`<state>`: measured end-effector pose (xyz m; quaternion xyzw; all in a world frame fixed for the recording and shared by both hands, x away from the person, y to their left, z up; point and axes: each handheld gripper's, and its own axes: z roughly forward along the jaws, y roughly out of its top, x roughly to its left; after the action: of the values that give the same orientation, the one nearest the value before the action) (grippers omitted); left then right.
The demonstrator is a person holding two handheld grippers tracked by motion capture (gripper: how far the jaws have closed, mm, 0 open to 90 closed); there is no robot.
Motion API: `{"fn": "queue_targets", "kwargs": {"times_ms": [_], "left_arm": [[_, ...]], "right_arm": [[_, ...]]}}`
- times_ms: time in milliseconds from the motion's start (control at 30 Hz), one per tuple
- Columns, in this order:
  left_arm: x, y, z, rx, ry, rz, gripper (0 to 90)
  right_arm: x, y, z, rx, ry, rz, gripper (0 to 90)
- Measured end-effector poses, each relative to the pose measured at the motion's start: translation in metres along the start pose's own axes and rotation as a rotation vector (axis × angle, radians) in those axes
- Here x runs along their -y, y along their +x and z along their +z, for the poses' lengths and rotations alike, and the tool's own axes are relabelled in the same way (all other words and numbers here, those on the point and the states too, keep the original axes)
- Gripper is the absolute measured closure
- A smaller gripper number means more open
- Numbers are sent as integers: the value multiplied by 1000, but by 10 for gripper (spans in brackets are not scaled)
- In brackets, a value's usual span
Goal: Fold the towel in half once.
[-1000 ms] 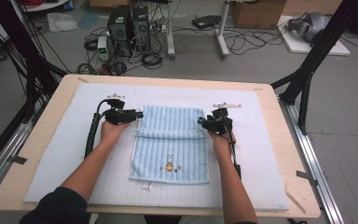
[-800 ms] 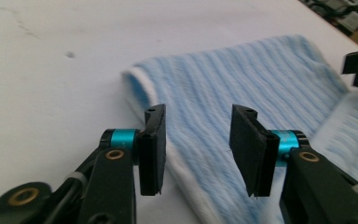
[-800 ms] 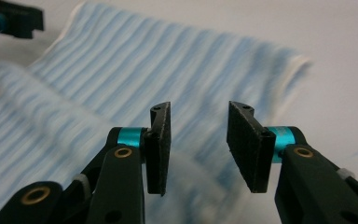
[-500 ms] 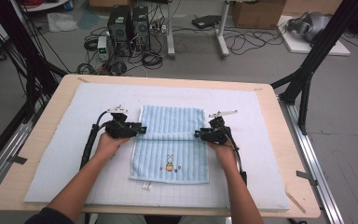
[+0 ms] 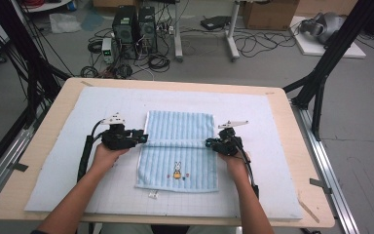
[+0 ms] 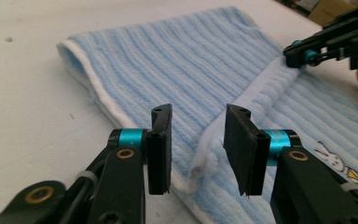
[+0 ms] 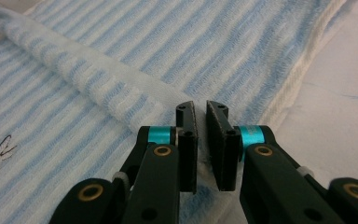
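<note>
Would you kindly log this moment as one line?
work: folding light blue striped terry towel | left gripper: open, straddling folded edge | right gripper: closing, pinching folded edge | surface: pale blue mat

black left tongs (image 6: 198, 154) and right tongs (image 7: 202, 144), each with flat dark pads (image 6: 159, 149), turquoise collars (image 7: 161, 134) behind them, brass-coloured screws (image 7: 162, 150) at the joints. thick black cables (image 5: 84, 158) trailing back along bare forearms. grey three-cornered plates (image 5: 114, 119) on top.
</note>
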<state>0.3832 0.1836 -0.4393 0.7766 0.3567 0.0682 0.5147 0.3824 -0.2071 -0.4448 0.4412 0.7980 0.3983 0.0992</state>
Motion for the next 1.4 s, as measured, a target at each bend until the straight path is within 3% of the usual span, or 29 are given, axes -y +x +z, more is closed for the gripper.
{"fn": "queue_targets", "kwargs": {"times_ms": [167,200,233,333,600,867,1100,1300,1400], "left_arm": [[6,-7,12,-7,67,54,600],[8,-9,14,-31,103,78,682],[9,-10,14,-42,108,89,813],[8,-13,9,-40,78,87,846],[18,-20,-13,30,2,57,846],[30,-38,-30,73,-4,87,845],[39,-53,-43,106,-9,107,845],[46,-60,-48,123,1,111,844],[49,-63,-54,138,-5,111,845]], "right_arm": [[0,0,-1,-2,-1,12,819],[0,-1,-1,-1,-2,13,819],[1,-1,-1,-4,-4,18,823],[2,1,-5,-16,-20,16,831],[13,17,-30,-47,-78,-29,833],[25,33,-50,-54,-89,-70,832],[46,47,-62,-73,-90,-97,832],[55,54,-71,-86,-99,-86,831],[61,59,-74,-94,-92,-110,830]]}}
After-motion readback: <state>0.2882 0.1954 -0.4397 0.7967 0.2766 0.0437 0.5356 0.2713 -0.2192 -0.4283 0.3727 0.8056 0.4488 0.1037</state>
